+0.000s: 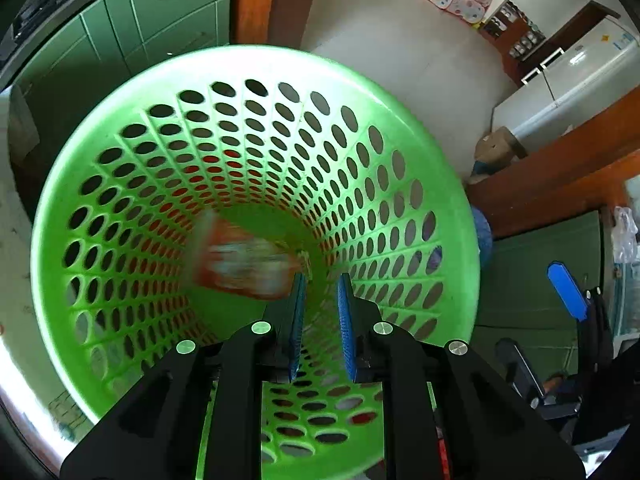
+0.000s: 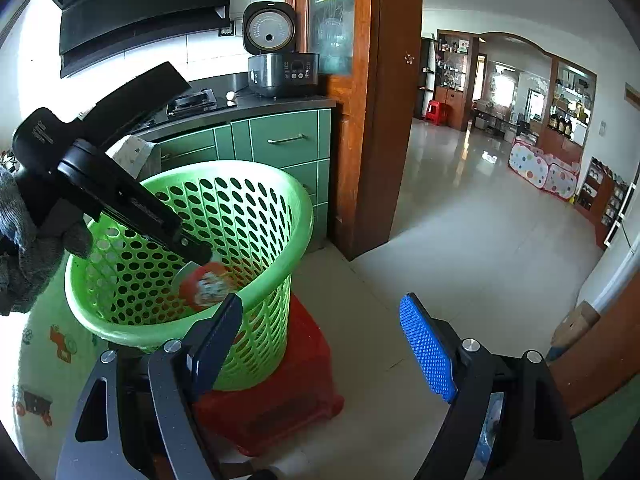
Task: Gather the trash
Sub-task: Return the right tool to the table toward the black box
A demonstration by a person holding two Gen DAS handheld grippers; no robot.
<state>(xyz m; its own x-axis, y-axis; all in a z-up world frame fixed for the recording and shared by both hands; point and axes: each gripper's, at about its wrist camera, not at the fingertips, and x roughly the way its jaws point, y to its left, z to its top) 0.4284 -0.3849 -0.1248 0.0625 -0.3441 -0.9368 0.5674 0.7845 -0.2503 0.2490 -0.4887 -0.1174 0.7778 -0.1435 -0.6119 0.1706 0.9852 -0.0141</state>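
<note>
Two grippers are in view. The left gripper point(image 1: 322, 280) points into the green basket point(image 1: 400, 92), its jaws a little apart and empty; a blurred red wrapper point(image 1: 240, 260) lies inside, unreadable. The right gripper point(image 2: 322, 324) is wide open, empty, beside the basket.

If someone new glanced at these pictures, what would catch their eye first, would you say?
The bright green basket dominates both views, standing on a red stool beside the green kitchen cabinets. The left gripper reaches over its mouth, jaws apart, with a blurred red wrapper inside the basket. The right gripper waits wide open and empty nearby.
</note>
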